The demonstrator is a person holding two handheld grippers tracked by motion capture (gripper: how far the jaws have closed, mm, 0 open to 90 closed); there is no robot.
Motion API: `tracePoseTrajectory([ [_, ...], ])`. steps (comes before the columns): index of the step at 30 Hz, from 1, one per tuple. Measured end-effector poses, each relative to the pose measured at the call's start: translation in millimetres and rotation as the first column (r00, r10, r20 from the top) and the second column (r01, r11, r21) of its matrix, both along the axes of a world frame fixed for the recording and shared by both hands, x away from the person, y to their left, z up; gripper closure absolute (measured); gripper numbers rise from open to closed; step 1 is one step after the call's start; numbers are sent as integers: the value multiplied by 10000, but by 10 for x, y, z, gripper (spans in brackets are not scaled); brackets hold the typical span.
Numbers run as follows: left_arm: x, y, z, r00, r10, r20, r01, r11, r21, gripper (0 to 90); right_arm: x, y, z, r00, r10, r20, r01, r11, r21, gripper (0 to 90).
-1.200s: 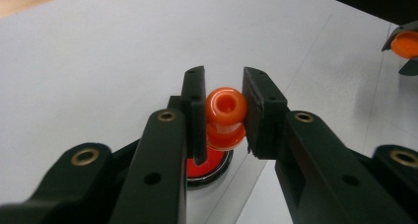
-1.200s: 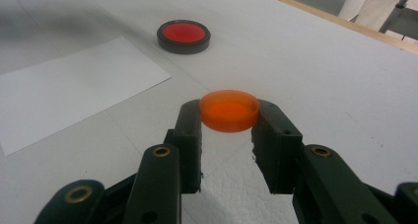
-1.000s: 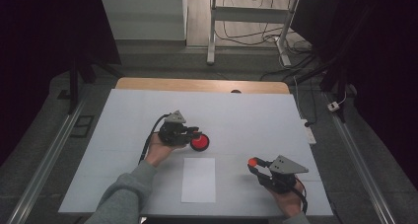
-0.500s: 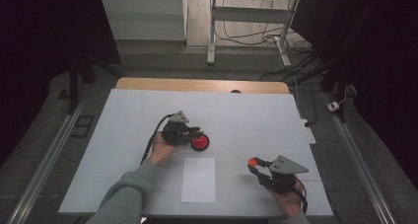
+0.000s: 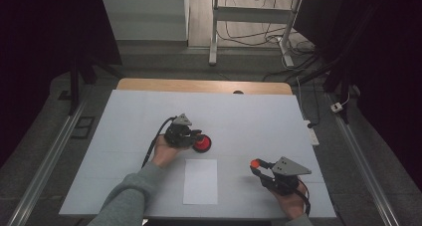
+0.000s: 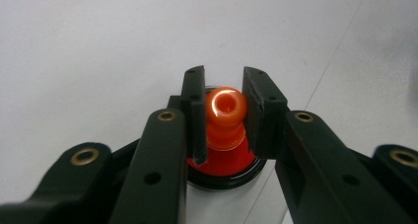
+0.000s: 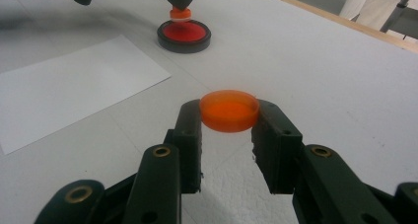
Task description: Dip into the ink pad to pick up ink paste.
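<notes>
On the left side of the white table (image 5: 124, 136), the left gripper (image 5: 198, 136) is held by the person's left hand (image 5: 164, 151). Its jaws are closed on an orange stamp (image 6: 226, 116), which is gripped by its knobbed handle. The stamp is kept upright over a round ink pad (image 6: 223, 168) with a red surface and a black rim. In the right gripper view the foot of the stamp is seen on the red surface, or just above it; which one cannot be told. The ink pad is placed near the middle of the table.

Just in front of the ink pad, closer to the person, a white sheet of paper (image 5: 200, 181) is laid flat on the table.

At the right, near the front edge of the table, the right gripper (image 5: 255, 166) is held by the right hand (image 5: 291, 206). Its jaws are closed on an orange round cap (image 7: 229, 109), which is gripped at its two sides with its open side turned up. The cap is kept well apart from the ink pad and the stamp.
</notes>
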State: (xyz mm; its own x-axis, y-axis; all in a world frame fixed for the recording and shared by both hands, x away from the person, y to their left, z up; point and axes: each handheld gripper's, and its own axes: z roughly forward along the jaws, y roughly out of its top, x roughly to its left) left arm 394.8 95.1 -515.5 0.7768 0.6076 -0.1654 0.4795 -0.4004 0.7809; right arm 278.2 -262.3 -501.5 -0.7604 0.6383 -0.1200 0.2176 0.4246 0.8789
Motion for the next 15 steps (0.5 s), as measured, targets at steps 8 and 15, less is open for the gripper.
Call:
tracePoseTrajectory([
  [8,-8,-59,-23,9998,-108,146,104,9996,271,722,-1,-3,1,10000,-22,0,22,10000,-16,644],
  [15,-7,-70,-47,9998,-92,183,84,9992,397,722,0,-2,0,10000,1,5,-1,10000,-6,644],
])
